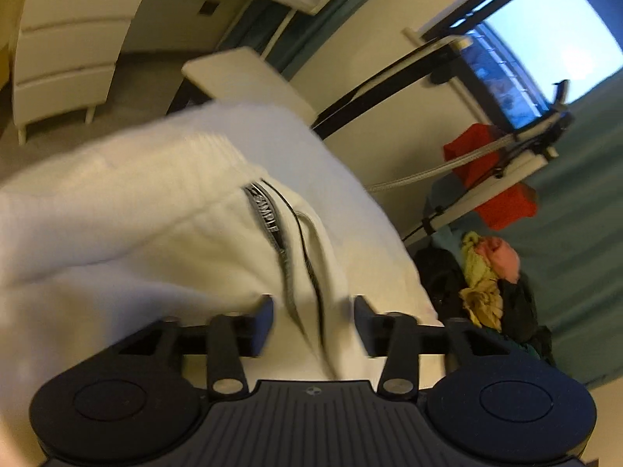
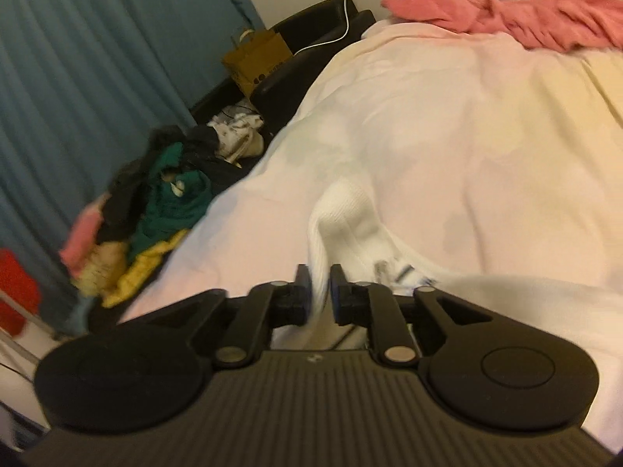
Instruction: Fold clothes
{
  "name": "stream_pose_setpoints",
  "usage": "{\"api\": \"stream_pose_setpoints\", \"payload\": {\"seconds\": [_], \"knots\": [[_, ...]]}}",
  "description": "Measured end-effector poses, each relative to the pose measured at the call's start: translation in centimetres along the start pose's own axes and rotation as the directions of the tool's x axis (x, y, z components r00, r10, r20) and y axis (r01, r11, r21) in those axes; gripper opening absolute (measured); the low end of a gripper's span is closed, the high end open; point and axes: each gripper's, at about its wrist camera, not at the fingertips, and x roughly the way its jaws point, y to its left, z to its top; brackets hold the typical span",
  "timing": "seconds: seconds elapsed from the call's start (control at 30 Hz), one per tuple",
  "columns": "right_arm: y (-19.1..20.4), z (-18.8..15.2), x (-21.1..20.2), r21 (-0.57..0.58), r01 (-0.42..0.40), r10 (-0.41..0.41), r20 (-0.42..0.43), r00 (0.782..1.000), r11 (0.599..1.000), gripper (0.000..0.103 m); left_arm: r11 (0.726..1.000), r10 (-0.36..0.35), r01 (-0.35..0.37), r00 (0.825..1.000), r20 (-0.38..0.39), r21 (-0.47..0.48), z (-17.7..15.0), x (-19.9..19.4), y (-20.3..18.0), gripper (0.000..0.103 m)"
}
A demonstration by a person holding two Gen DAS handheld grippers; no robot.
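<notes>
The left tool (image 1: 313,325) stands parted, a fold of the white fleece garment with a dark drawstring (image 1: 175,210) loose between its pads. The right tool (image 2: 320,295), narrowly parted, straddles the garment's ribbed cuff (image 2: 342,218) without pinching it. The garment lies on the pale-sheeted bed (image 2: 467,116), near its edge.

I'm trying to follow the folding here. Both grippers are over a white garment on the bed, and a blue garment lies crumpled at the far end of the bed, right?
Not quite: the crumpled garment at the far end of the bed is pink, not blue, as the right wrist view shows. The rest holds: left gripper and right gripper are both over the white garment.
</notes>
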Motion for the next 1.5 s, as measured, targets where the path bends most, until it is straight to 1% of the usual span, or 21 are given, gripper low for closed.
{"api": "stream_pose_setpoints", "payload": {"seconds": [0.1, 0.17, 0.2, 0.23, 0.3, 0.37, 0.43, 0.47, 0.5, 0.6, 0.67, 0.7, 0.77, 0.87, 0.97, 1.03, 1.17, 1.23, 1.27, 1.33, 1.5], "knots": [[-1.8, -1.2, -4.5, 0.063, -0.095, 0.096, -0.021, 0.995, 0.994, 0.057, 0.999, -0.043, 0.043, 0.999, 0.024, 0.007, -1.4, -4.6, 1.1, 0.063], [-3.0, -2.4, -7.2, 0.098, -0.165, 0.171, -0.057, 0.984, 0.981, 0.061, 0.997, -0.061, 0.063, 0.997, 0.055, -0.034, -3.1, -7.6, 2.5, 0.068], [-3.6, -3.4, -8.2, 0.129, -0.216, 0.232, -0.128, 0.964, 0.968, 0.061, 0.995, -0.069, 0.074, 0.995, 0.065, -0.067, -4.0, -8.8, 3.3, 0.069], [-4.1, -4.7, -8.8, 0.177, -0.264, 0.298, -0.206, 0.932, 0.948, 0.061, 0.991, -0.078, 0.085, 0.994, 0.072, -0.099, -4.9, -9.8, 4.2, 0.069], [-4.9, -7.5, -9.7, 0.272, -0.322, 0.404, -0.347, 0.847, 0.907, 0.061, 0.981, -0.094, 0.106, 0.992, 0.079, -0.164, -6.7, -11.4, 6.0, 0.069], [-5.4, -10.7, -10.3, 0.346, -0.33, 0.468, -0.473, 0.747, 0.878, 0.061, 0.969, -0.086, 0.096, 0.995, 0.051, -0.226, -8.2, -12.1, 7.6, 0.068], [-5.8, -13.5, -10.5, 0.407, -0.311, 0.502, -0.547, 0.67, 0.859, 0.061, 0.961, -0.089, 0.093, 0.996, 0.029, -0.261, -8.9, -12.2, 8.8, 0.068], [-5.9, -14.7, -10.5, 0.421, -0.3, 0.507, -0.565, 0.651, 0.856, 0.061, 0.956, -0.092, 0.094, 0.996, 0.019, -0.277, -9.2, -12.2, 9.3, 0.068], [-5.7, -15.5, -10.6, 0.412, -0.302, 0.502, -0.573, 0.647, 0.86, 0.061, 0.954, -0.095, 0.094, 0.995, 0.012, -0.285, -9.4, -12.0, 9.7, 0.068], [-4.7, -17.1, -9.9, 0.387, -0.315, 0.494, -0.578, 0.649, 0.867, 0.061, 0.944, -0.108, 0.095, 0.994, -0.024, -0.317, -9.4, -10.5, 10.6, 0.068], [-4.3, -17.4, -8.8, 0.413, -0.321, 0.515, -0.558, 0.65, 0.852, 0.062, 0.935, -0.117, 0.098, 0.992, -0.037, -0.341, -9.1, -9.1, 11.0, 0.068], [-4.3, -17.2, -8.2, 0.428, -0.329, 0.529, -0.531, 0.662, 0.842, 0.062, 0.933, -0.12, 0.099, 0.992, -0.04, -0.346, -8.9, -8.4, 11.1, 0.068], [-4.4, -16.6, -7.2, 0.456, -0.349, 0.554, -0.467, 0.689, 0.818, 0.06, 0.931, -0.132, 0.114, 0.991, -0.029, -0.346, -8.1, -6.9, 11.2, 0.068], [-4.9, -15.4, -5.5, 0.449, -0.372, 0.544, -0.354, 0.761, 0.813, 0.06, 0.938, -0.127, 0.13, 0.991, 0.03, -0.321, -6.3, -5.5, 11.1, 0.057], [-6.1, -14.0, -3.6, 0.488, -0.362, 0.517, -0.229, 0.825, 0.794, 0.058, 0.949, -0.112, 0.134, 0.989, 0.095, -0.285, -4.7, -5.0, 11.0, 0.04], [-6.8, -13.2, -2.4, 0.507, -0.361, 0.498, -0.164, 0.851, 0.783, 0.058, 0.946, -0.118, 0.143, 0.988, 0.103, -0.291, -4.1, -4.7, 11.3, 0.027], [-7.0, -12.1, -0.9, 0.508, -0.345, 0.443, -0.083, 0.892, 0.789, 0.045, 0.929, -0.136, 0.171, 0.982, 0.128, -0.327, -3.4, -5.5, 11.7, 0.017], [-6.6, -11.4, -0.6, 0.465, -0.309, 0.392, -0.091, 0.915, 0.829, 0.03, 0.93, -0.148, 0.187, 0.979, 0.143, -0.315, -3.0, -6.3, 11.6, 0.014], [-6.4, -11.0, -0.3, 0.44, -0.278, 0.361, -0.114, 0.926, 0.854, 0.017, 0.934, -0.152, 0.191, 0.977, 0.149, -0.302, -2.8, -6.8, 11.4, 0.014], [-6.4, -10.4, 0.0, 0.42, -0.283, 0.365, -0.128, 0.922, 0.862, 0.015, 0.931, -0.164, 0.205, 0.974, 0.157, -0.302, -2.3, -7.1, 10.9, 0.013], [-6.8, -9.1, -2.6, 0.397, -0.321, 0.396, -0.12, 0.91, 0.86, 0.012, 0.932, -0.167, 0.217, 0.968, 0.187, -0.291, -2.3, -10.5, 11.8, 0.012]]}}
